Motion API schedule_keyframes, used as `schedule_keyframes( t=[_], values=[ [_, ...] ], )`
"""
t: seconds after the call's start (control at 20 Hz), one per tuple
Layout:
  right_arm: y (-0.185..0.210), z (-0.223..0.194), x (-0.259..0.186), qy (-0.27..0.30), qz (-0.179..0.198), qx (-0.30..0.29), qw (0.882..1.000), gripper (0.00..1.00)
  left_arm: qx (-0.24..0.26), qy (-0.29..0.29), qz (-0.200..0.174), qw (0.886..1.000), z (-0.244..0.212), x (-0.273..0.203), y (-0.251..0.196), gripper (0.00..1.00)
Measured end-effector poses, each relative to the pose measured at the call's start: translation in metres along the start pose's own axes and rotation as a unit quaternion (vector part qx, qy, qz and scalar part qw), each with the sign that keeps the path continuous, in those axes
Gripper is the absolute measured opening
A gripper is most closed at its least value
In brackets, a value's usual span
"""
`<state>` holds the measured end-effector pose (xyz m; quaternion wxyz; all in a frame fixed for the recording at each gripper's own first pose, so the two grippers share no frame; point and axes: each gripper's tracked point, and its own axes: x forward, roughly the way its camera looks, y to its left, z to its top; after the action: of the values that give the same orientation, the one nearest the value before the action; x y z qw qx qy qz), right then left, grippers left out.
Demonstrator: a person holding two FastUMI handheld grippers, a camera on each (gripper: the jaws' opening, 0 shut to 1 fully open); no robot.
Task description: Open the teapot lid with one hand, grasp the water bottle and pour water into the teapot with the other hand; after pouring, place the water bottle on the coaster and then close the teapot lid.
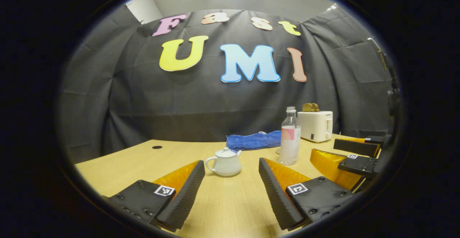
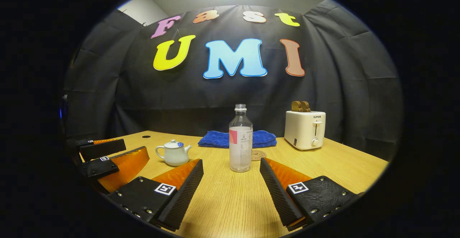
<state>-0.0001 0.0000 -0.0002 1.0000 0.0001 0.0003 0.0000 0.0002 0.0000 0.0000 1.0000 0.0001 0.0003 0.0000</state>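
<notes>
We list a lidded teapot (image 1: 224,162), fragile, knob-lifted, at lower centre, a light, slippery water bottle (image 2: 240,141) mid-frame, waist-gripped, with left gripper (image 1: 230,186) and right gripper (image 2: 230,184) both wide, empty.

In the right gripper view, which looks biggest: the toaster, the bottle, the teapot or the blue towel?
1. Blue towel, widest
2. Toaster and bottle: too alike to rank, and the bottle stands nearer
3. Teapot, smallest
</notes>
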Motion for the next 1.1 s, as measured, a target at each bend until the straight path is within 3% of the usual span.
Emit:
schedule_keyframes(
  t=[0.4, 0.5, 0.6, 0.75, 1.1],
  values=[
    [0.0, 0.0, 0.0, 0.001, -0.002, 0.001, 1.0, 0.98, 0.0, -0.001, -0.003, 1.0, 0.0, 0.001, -0.001, 0.99],
    [0.001, 0.001, 0.002, -0.002, 0.001, 0.002, 1.0, 0.98, 0.001, 0.001, -0.028, 1.0, 0.0, 0.001, -0.009, 0.98],
    [-0.001, 0.0, 0.003, 0.001, -0.004, 0.001, 1.0, 0.98, 0.005, 0.0, -0.031, 1.0, 0.001, 0.006, -0.012, 0.99],
    [-0.002, 0.0, 0.012, 0.004, -0.006, 0.0, 1.0, 0.98, 0.022, 0.003, -0.034, 0.999, 0.0, 0.025, -0.011, 1.0],
    [-0.012, 0.015, 0.055, 0.002, -0.014, -0.005, 1.0, 0.98, -0.004, 0.008, -0.028, 1.0, 0.015, 0.076, 0.004, 1.0]
  ],
)
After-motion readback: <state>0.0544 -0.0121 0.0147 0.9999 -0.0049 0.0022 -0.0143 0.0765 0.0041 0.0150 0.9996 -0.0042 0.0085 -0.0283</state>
